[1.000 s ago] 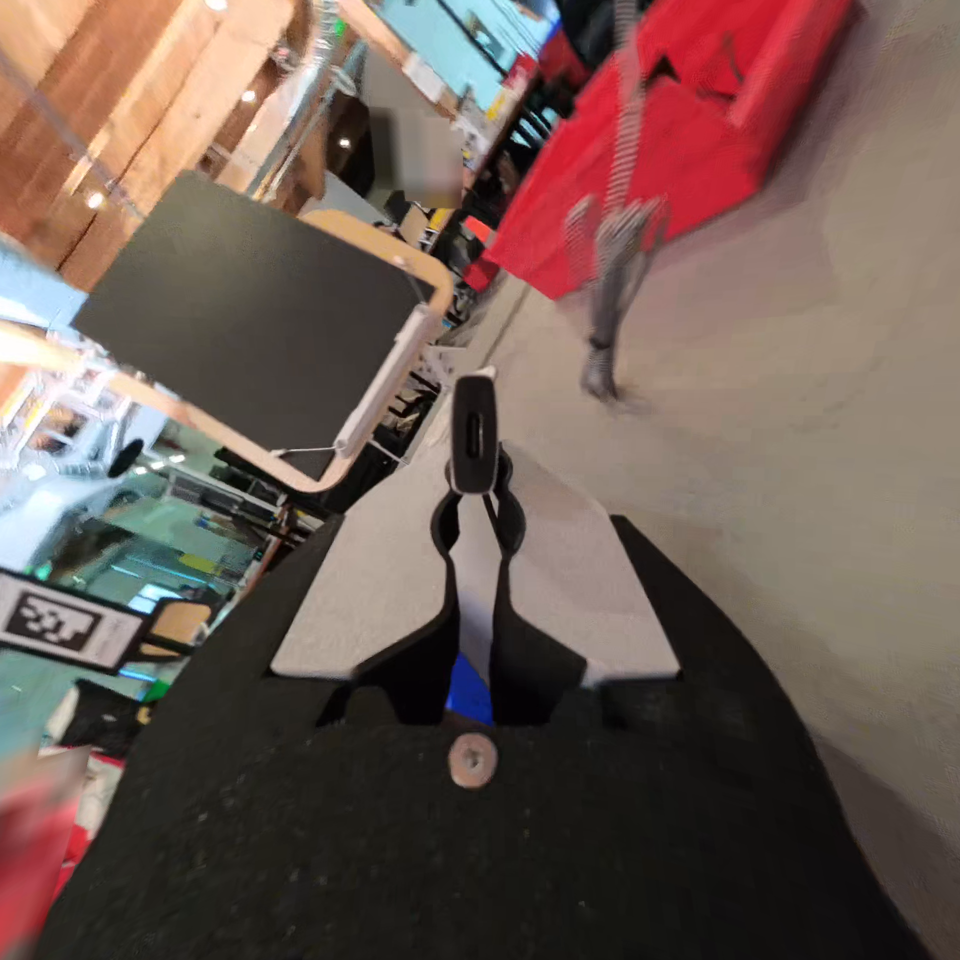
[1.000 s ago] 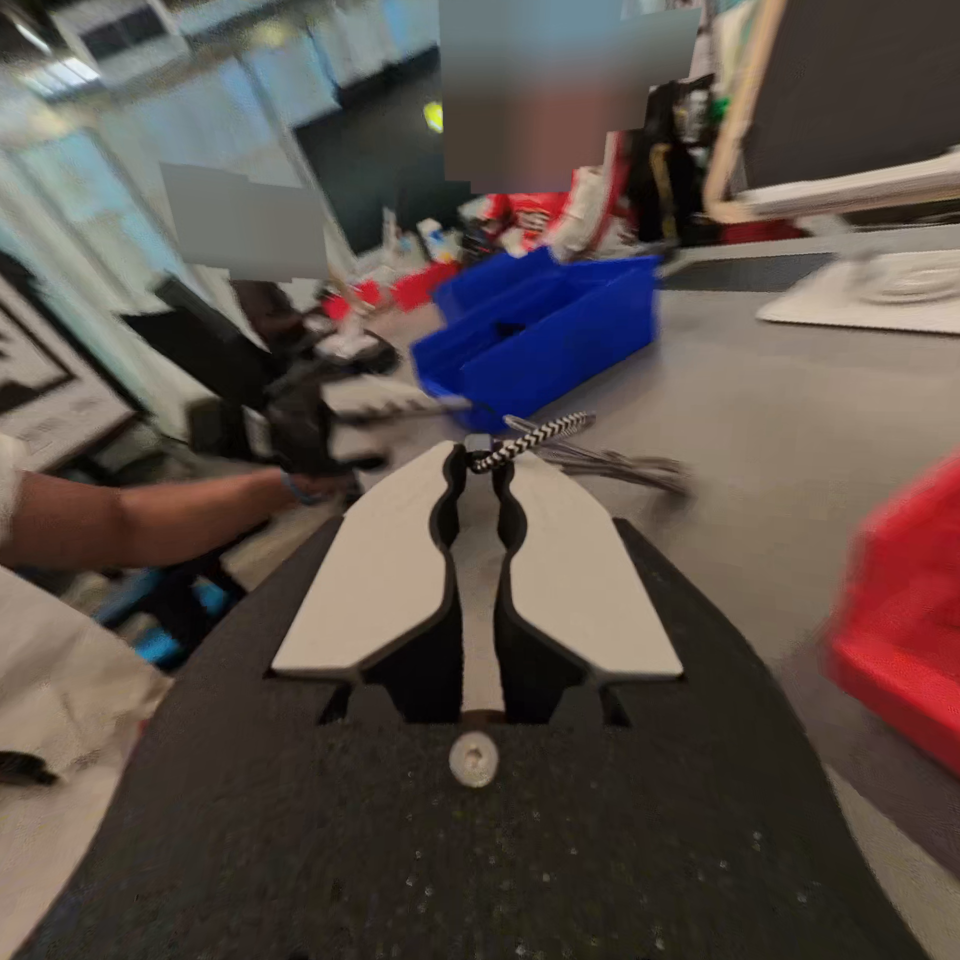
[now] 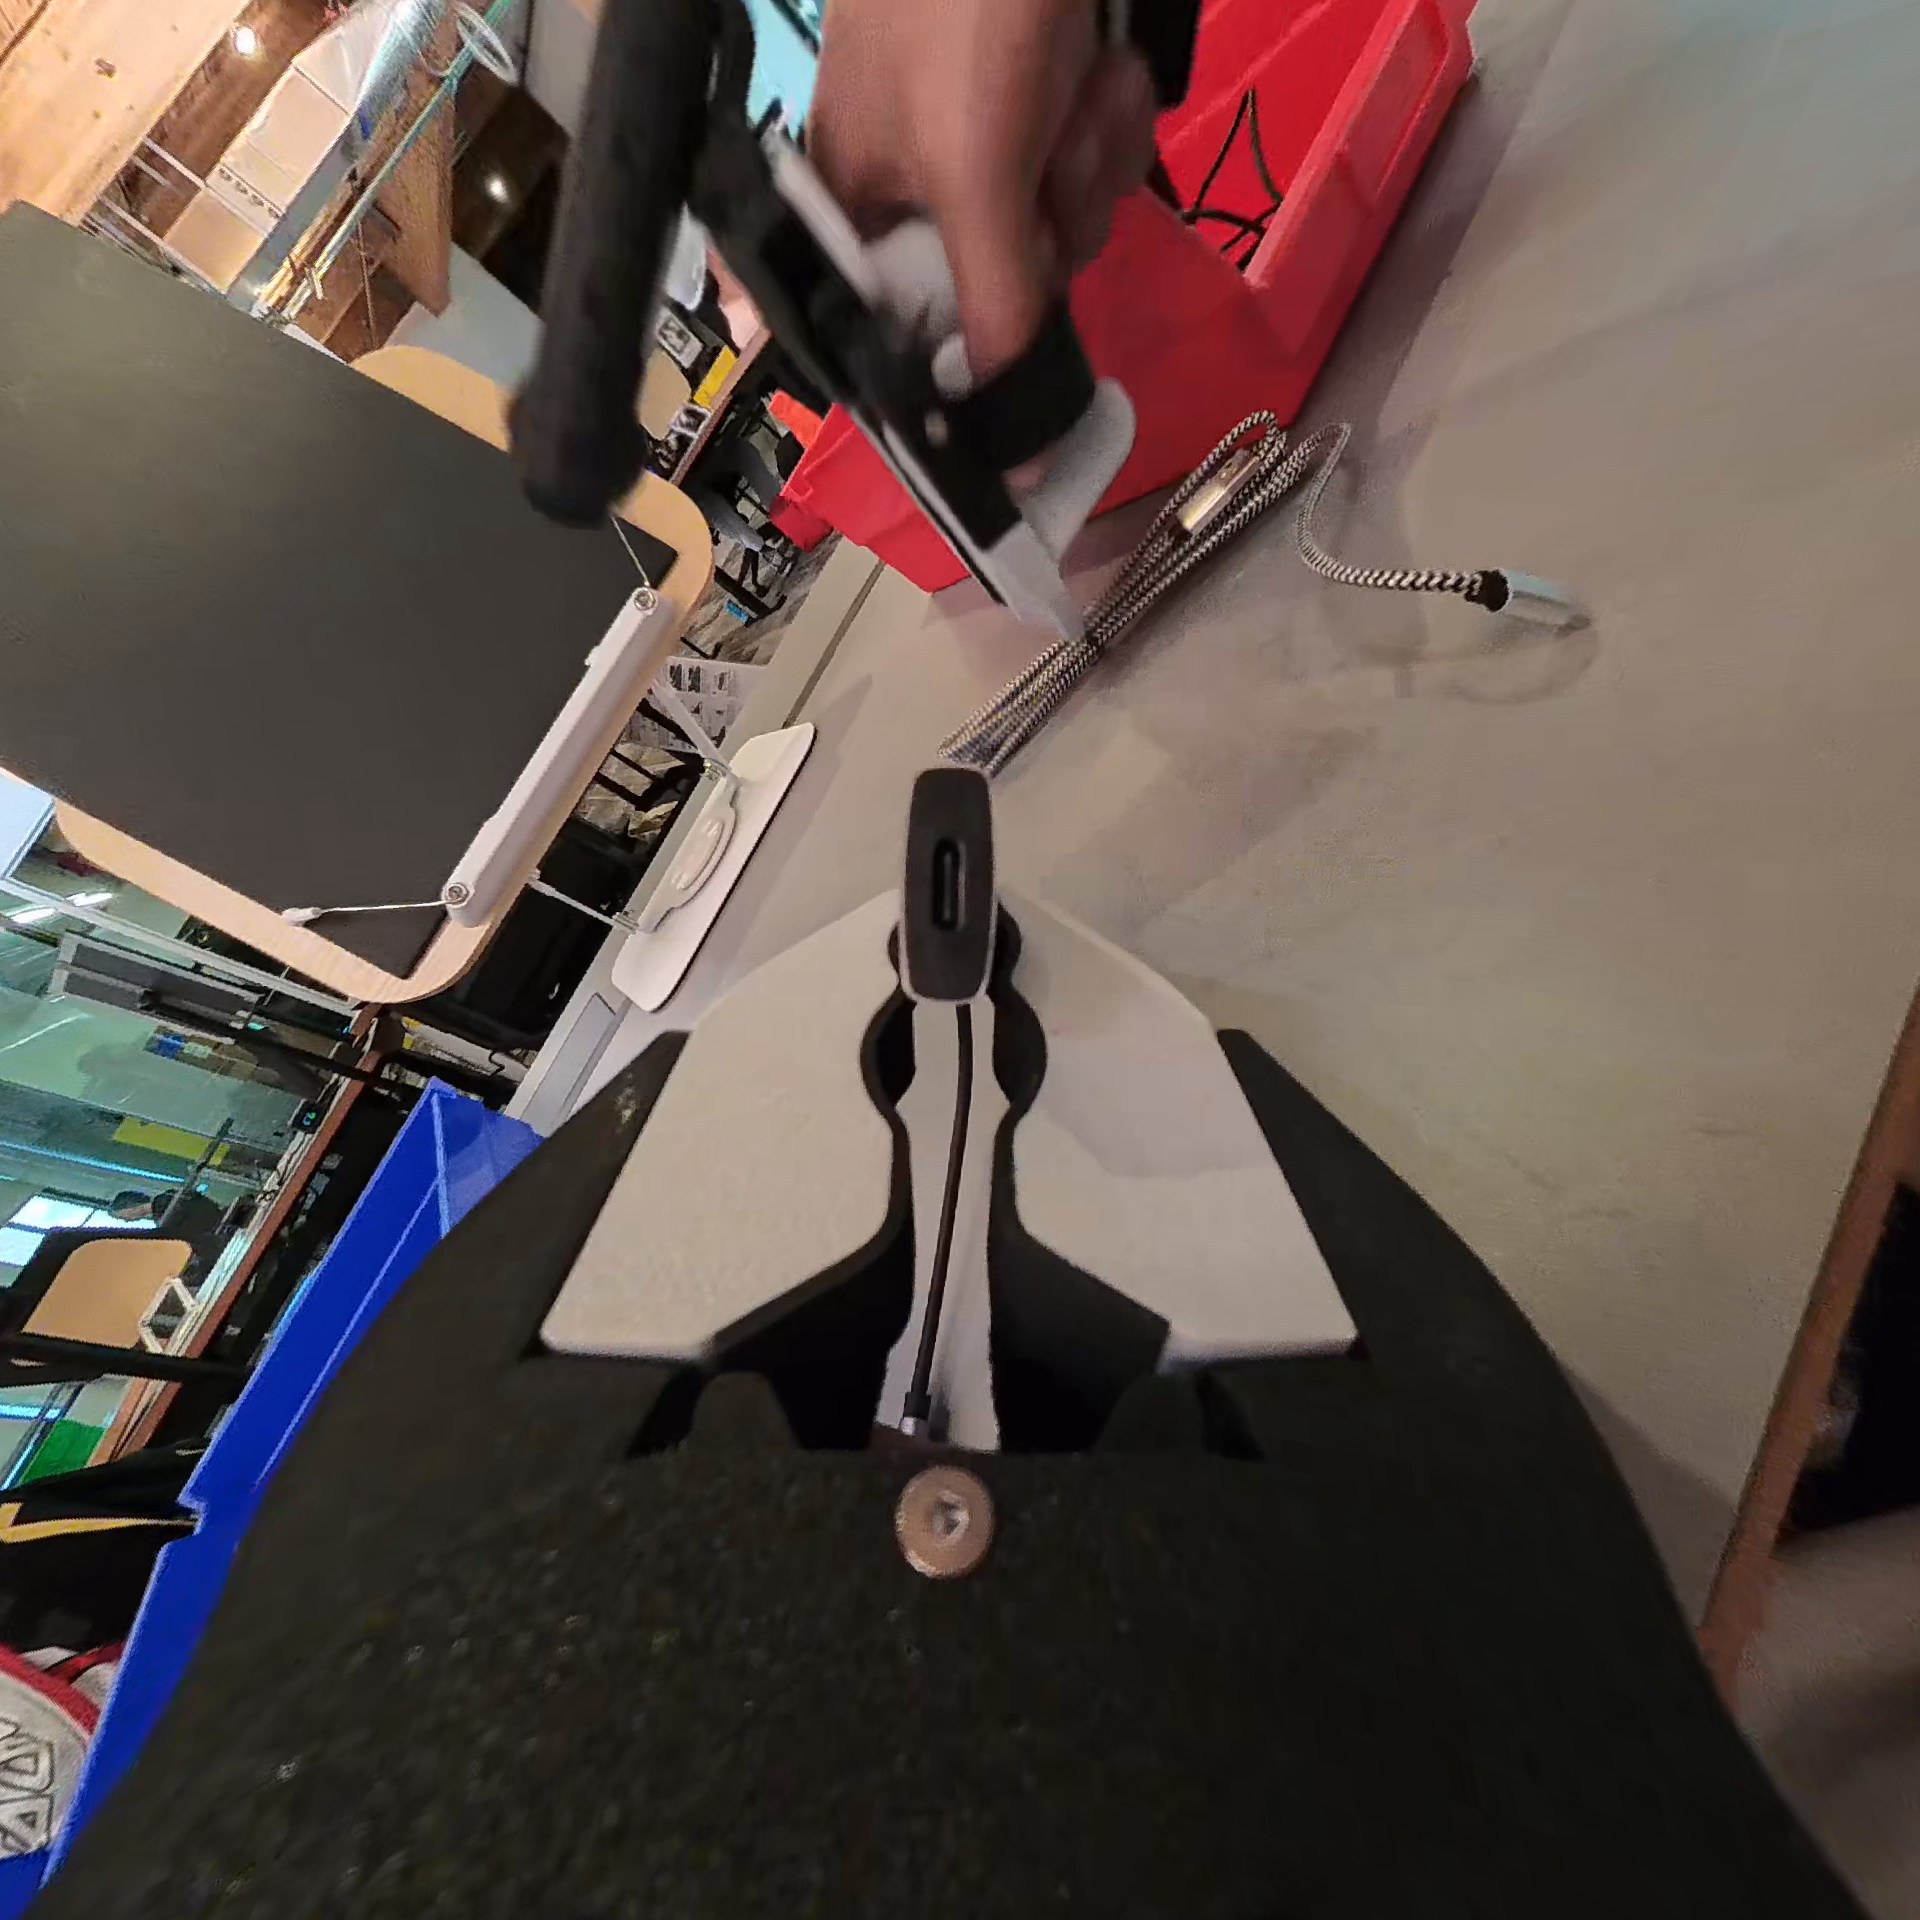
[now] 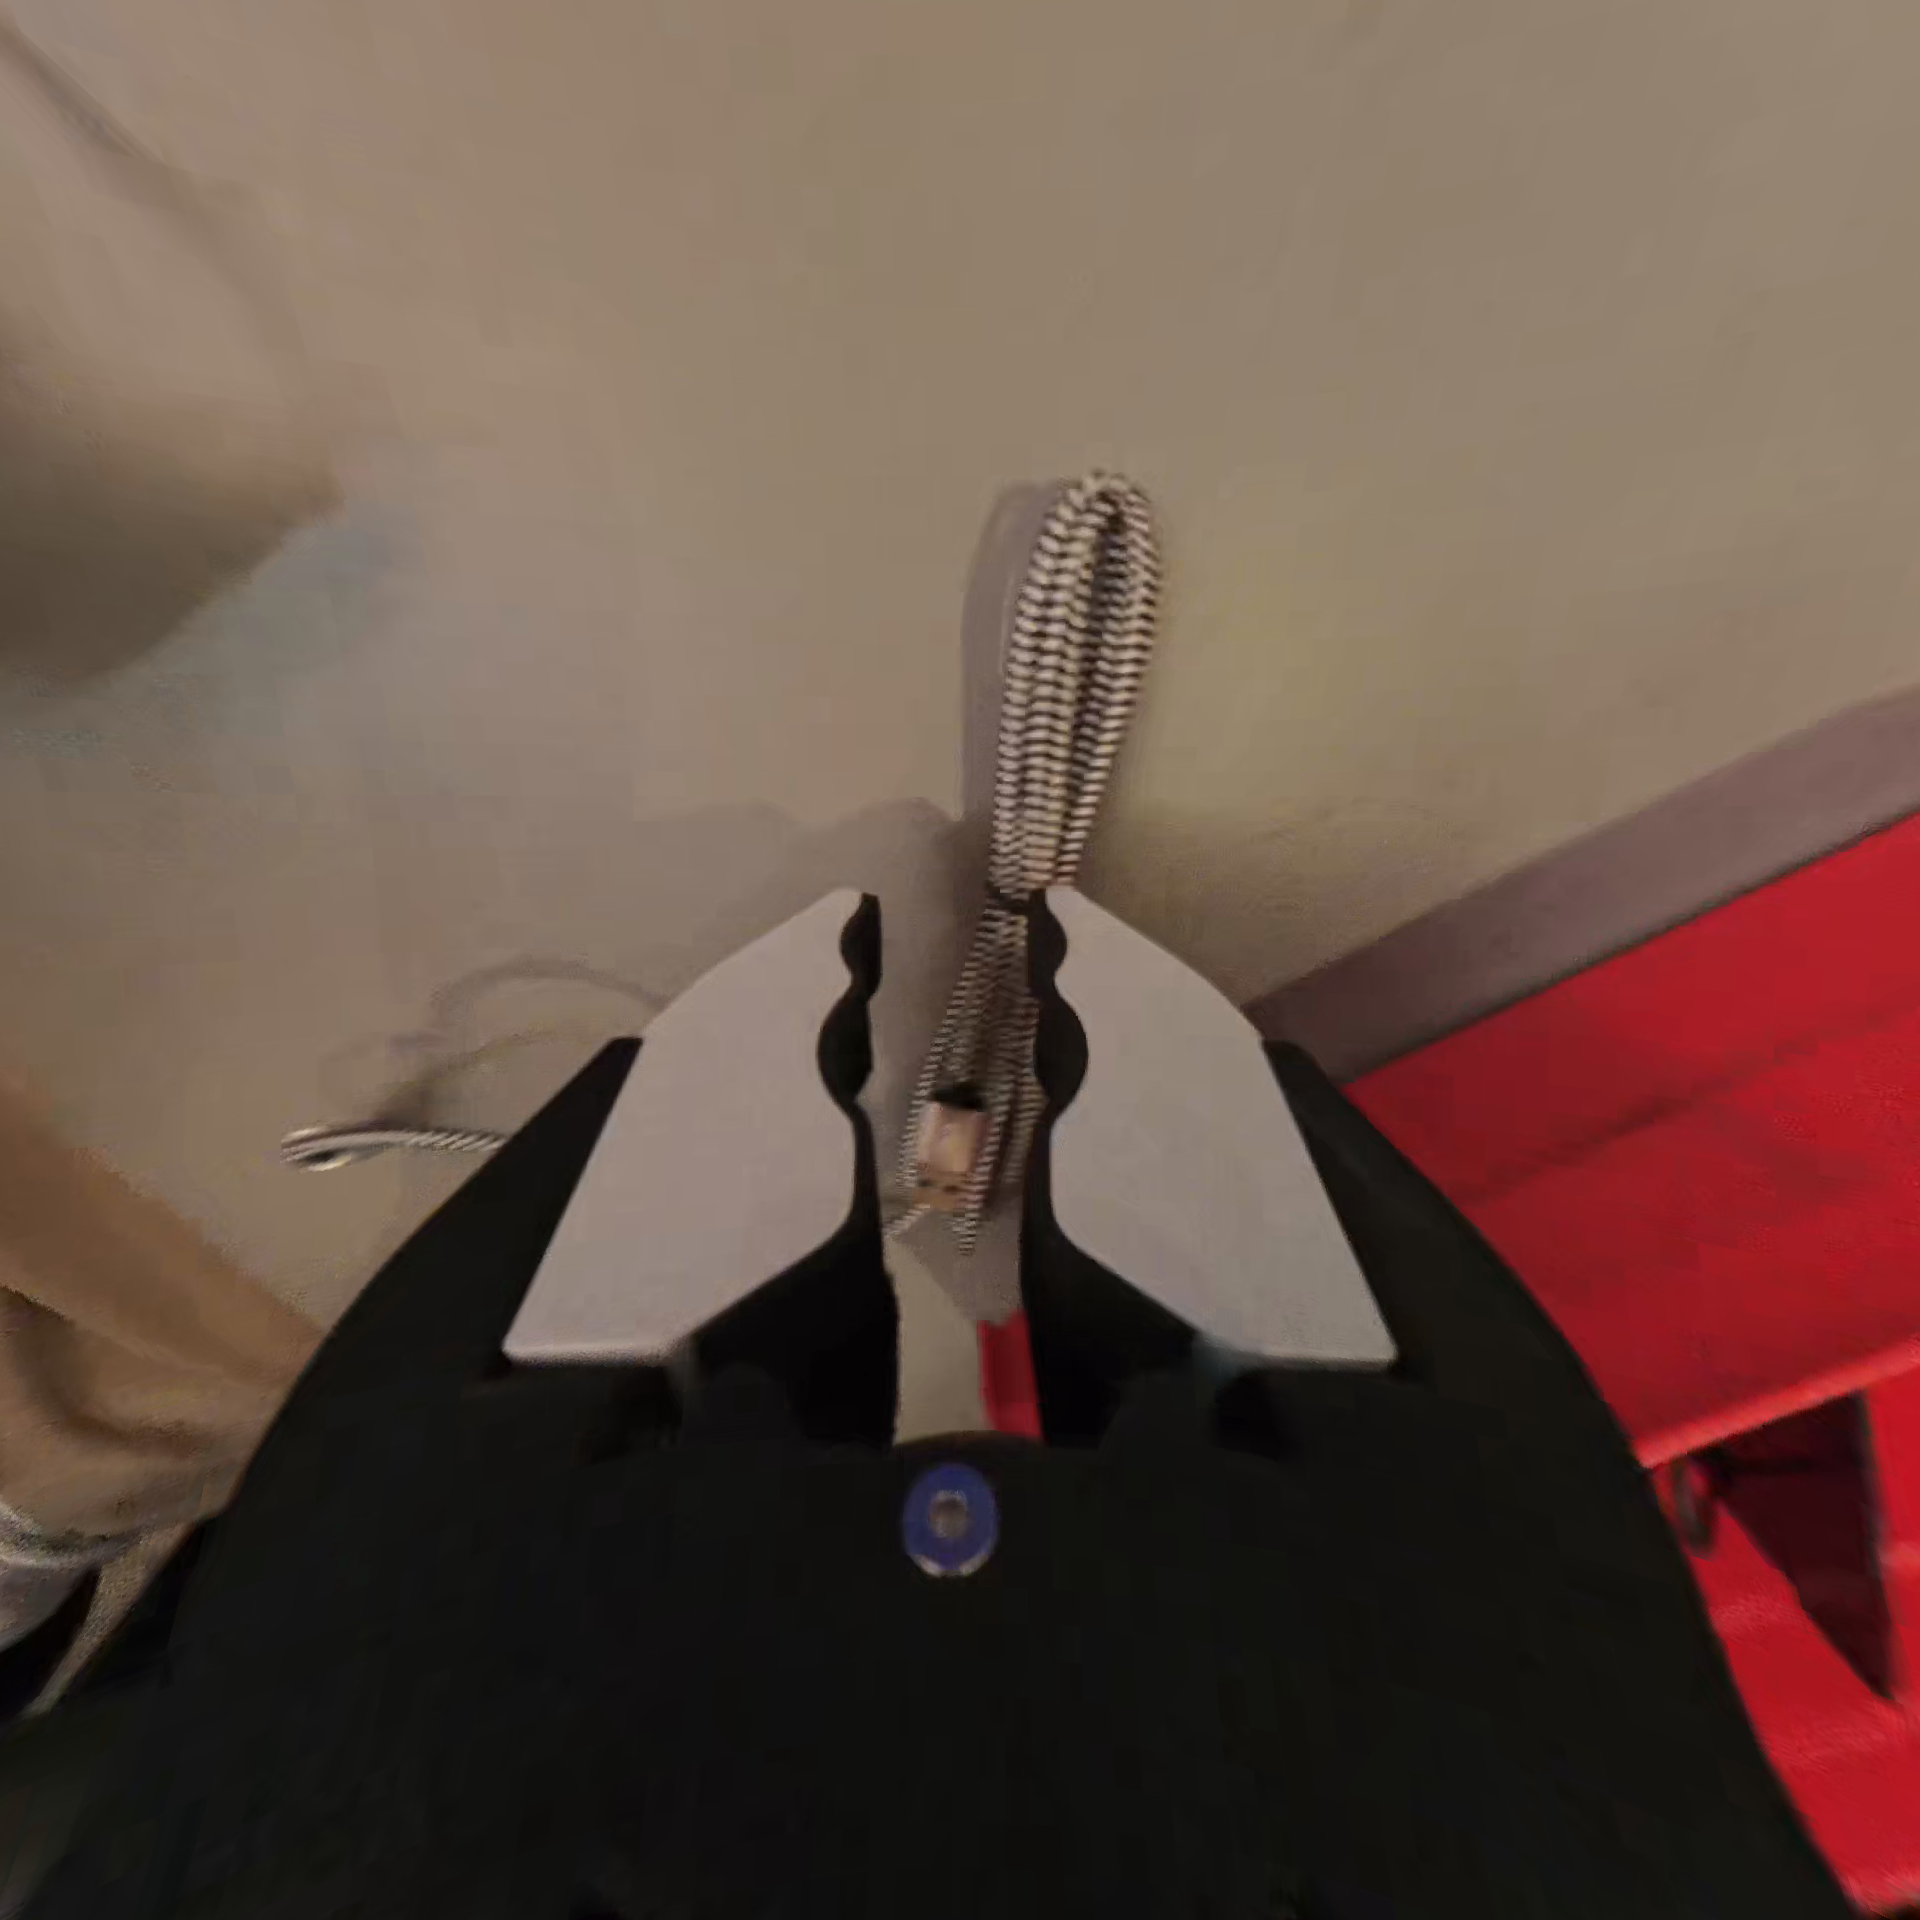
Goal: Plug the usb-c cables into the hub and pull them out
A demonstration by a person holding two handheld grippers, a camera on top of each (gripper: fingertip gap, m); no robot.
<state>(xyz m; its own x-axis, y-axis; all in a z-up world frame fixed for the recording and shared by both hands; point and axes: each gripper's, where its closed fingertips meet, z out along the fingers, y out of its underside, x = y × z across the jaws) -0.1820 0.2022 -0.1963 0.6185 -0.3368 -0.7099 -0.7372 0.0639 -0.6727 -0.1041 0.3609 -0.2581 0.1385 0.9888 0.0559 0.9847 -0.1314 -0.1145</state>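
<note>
Nothing is plugged yet, I judge: the left gripper [image 3: 948, 971] clamps the hub [image 3: 945, 896] at frame centre with its port empty, while the right gripper [image 4: 954, 914] gapes over the braided cable [image 4: 1049, 748] on the surface [image 4: 1351, 364].

Left gripper [image 3: 948, 935], right gripper [image 4: 956, 914]: black grainy bodies, pale grey scalloped fingers [image 3: 727, 1164], one central screw each

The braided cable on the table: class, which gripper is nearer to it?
Right. The right gripper is open, straddling the braided cable; the left gripper, shut on the hub, is farther back.
</note>
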